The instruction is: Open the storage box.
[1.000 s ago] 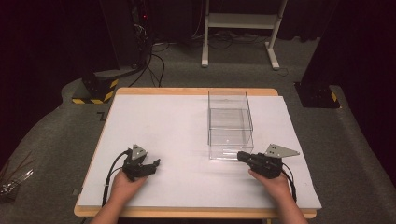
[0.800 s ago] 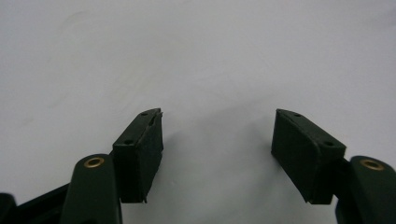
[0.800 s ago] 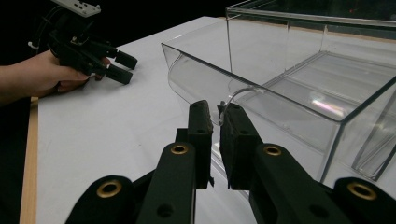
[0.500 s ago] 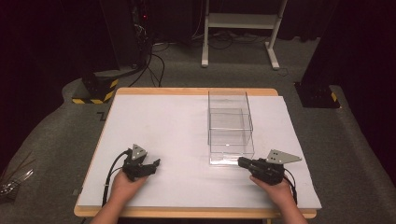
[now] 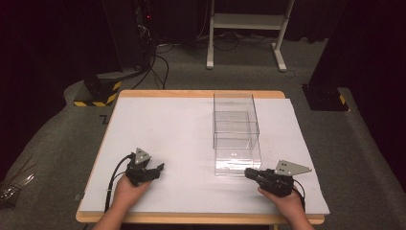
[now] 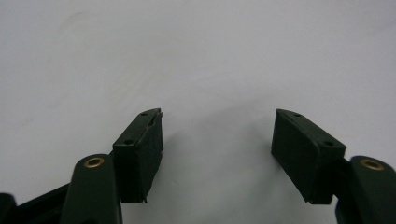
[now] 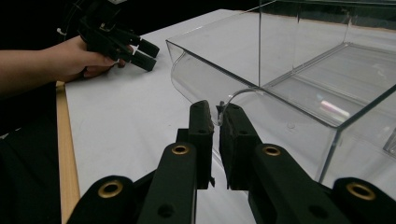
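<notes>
A clear plastic drawer box (image 5: pixel 234 112) stands on the white table (image 5: pixel 167 124), right of centre. Its low drawer (image 5: pixel 238 160) sticks out toward me, and its curved front wall (image 7: pixel 205 79) is close up in the right gripper view. My right gripper (image 5: pixel 249 172) lies level at the drawer's near edge. In its own view the right gripper (image 7: pixel 216 116) is shut on the thin clear lip of the drawer front. My left gripper (image 5: pixel 160 167) rests at the table's near left. The left gripper (image 6: pixel 217 135) is open over bare white surface, with nothing between its fingers.
The table's wooden rim (image 5: pixel 191 218) runs along the near side. On the floor beyond are a yellow-and-black striped base (image 5: pixel 98 91), cables, a white stand's legs (image 5: pixel 244 28) and a black block (image 5: pixel 325 96) at the right.
My right gripper has moved toward me with the drawer lip in it, and the drawer has slid out of the box. The left hand stayed still.
</notes>
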Motion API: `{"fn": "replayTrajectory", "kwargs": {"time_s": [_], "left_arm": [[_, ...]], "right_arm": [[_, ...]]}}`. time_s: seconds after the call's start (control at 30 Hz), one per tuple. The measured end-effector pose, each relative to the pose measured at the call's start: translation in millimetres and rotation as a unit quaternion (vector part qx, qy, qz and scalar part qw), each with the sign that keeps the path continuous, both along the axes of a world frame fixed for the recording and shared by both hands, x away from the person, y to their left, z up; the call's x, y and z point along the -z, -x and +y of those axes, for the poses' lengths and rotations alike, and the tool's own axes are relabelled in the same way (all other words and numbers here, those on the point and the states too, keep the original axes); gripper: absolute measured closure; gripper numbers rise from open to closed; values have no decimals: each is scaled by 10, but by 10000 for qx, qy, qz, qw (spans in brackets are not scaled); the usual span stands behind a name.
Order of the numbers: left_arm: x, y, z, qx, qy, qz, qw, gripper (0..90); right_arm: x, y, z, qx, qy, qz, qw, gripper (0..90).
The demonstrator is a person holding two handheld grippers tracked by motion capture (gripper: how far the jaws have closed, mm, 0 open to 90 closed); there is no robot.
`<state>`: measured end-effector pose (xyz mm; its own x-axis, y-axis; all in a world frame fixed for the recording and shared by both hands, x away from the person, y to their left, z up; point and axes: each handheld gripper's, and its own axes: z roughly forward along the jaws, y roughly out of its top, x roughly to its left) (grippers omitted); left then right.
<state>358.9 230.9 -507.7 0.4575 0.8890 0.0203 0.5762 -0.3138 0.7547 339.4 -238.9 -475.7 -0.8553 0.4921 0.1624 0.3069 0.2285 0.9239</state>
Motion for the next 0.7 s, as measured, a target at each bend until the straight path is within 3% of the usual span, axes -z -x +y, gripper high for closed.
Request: {"fn": "replayTrajectory", "kwargs": {"time_s": [0.7], "left_arm": [[1,0,-1,-6,7,-2,10000,341]], "right_arm": [[47,166,-67,-56,-57,-33,10000,831]]}}
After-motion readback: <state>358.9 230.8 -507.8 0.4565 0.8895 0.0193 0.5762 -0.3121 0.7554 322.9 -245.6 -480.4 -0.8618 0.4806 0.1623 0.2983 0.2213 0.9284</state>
